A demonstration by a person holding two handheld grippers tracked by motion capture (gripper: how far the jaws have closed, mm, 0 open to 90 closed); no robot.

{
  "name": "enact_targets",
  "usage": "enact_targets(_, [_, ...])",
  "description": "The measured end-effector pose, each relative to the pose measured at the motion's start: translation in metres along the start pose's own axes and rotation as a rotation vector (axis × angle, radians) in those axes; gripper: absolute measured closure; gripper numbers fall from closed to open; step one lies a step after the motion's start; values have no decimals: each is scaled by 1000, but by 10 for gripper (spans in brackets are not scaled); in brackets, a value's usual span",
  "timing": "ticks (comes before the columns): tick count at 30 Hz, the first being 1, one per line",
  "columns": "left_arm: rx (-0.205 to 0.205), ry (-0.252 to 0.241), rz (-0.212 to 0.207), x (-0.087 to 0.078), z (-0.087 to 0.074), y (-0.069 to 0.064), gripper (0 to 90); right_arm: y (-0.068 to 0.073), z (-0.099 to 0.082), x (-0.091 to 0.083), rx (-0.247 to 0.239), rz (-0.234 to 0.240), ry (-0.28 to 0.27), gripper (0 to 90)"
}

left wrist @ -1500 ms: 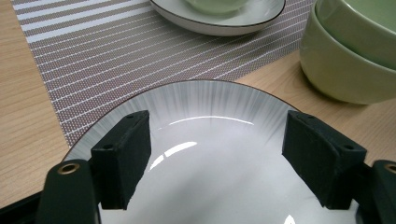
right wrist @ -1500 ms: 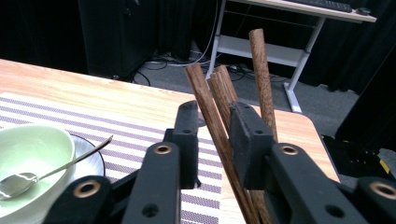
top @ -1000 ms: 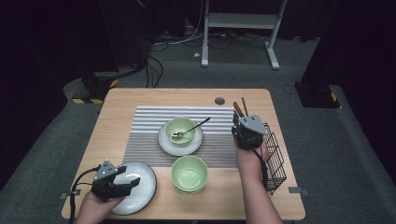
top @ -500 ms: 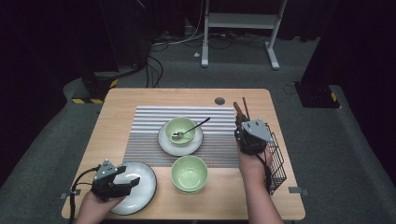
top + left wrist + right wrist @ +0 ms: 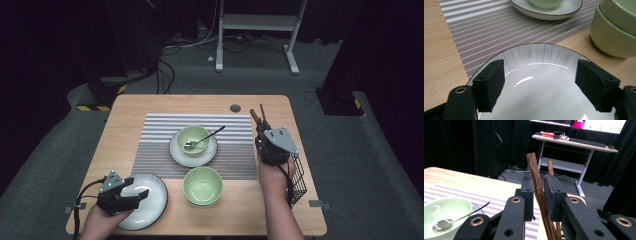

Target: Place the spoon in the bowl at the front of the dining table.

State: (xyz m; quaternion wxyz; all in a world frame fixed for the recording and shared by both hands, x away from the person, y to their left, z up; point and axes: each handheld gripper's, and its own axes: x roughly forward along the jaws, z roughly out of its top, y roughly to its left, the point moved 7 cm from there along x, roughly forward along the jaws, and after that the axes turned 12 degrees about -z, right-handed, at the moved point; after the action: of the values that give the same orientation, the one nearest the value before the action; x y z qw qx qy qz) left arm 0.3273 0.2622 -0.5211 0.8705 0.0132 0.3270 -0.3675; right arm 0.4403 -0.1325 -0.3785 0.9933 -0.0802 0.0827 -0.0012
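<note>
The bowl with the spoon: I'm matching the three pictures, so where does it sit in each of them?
High view: the bowl with the spoon is at the table's middle, on a small plate.
Left gripper view: at the top edge, cropped so that just its base shows.
Right gripper view: in the lower left corner.
Shared landmark: the striped placemat under it.

My left tongs (image 5: 137,196) stand wide over the plate (image 5: 155,202), and the bowls (image 5: 202,185) just beside block the way to the right. My right tongs (image 5: 261,127) are pinched on chopsticks (image 5: 539,192), with the basket (image 5: 298,175) close on one side; the mat (image 5: 160,132) between is free.
</note>
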Motion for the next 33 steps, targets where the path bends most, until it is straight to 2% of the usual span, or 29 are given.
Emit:
enact_targets(16, [2,10,6,2,-1,0,240,-11,11,-14,49,14,-54,806])
enact_targets(33, [3,14,5,2,-2,0,240,-17,23,-23,65,7,-100,816])
